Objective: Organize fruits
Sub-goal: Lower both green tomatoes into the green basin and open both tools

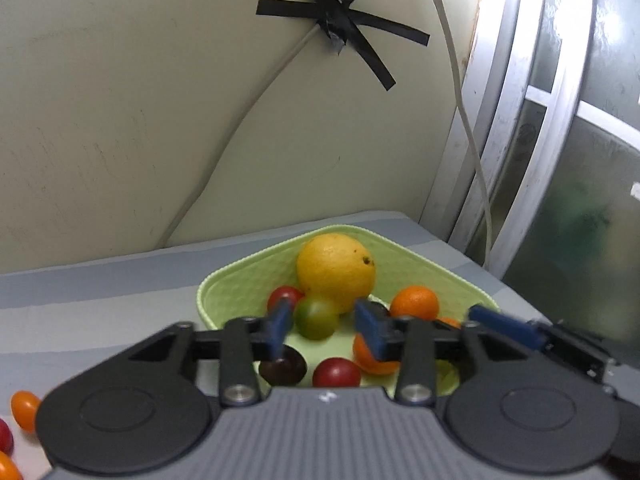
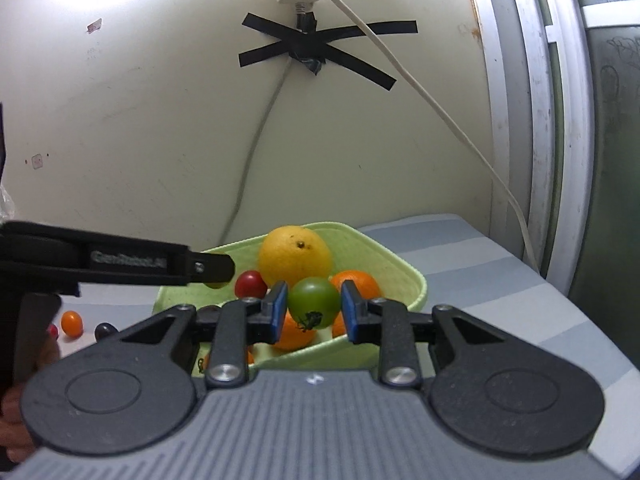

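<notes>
A light green basket holds a big yellow citrus, oranges, red tomatoes, a dark fruit and a green tomato. My left gripper is open and empty above the basket. My right gripper hovers over the basket with its blue pads either side of the green tomato; small gaps show, so it looks open. The right gripper's finger shows in the left wrist view.
Small orange, red and dark tomatoes lie on the striped grey cloth left of the basket. A wall with taped cables stands behind. A window frame is at the right.
</notes>
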